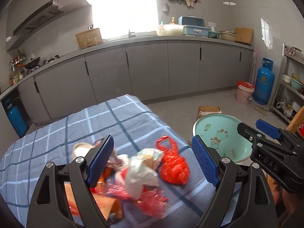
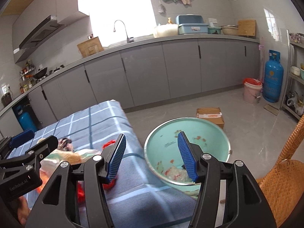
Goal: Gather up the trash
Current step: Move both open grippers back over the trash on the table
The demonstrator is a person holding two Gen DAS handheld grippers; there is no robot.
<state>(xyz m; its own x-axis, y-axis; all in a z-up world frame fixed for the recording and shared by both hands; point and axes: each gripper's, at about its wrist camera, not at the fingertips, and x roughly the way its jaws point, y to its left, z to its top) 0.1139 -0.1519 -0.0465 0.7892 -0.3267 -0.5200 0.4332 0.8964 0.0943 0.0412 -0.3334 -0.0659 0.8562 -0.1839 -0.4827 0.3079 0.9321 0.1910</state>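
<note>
A: Fingers first: left gripper (image 1: 152, 163) stands wide, nothing pressed between the pads. Trash (image 1: 140, 174) lies heaped on the checked table (image 1: 57, 133) straight ahead of it, partly between the fingers.

B: And the right gripper (image 2: 152, 157)?

A: Half open, empty, over the table edge. Basin (image 2: 212, 131) sits beyond it to the right, some scraps already in it.

B: So the left is nearer the heap.

A: Yes. The red bag (image 1: 173, 168) lies toward its right finger, long axis running away from the camera.

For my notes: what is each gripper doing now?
Left gripper: open, holding nothing, above trash.
Right gripper: open, holding nothing.
</note>
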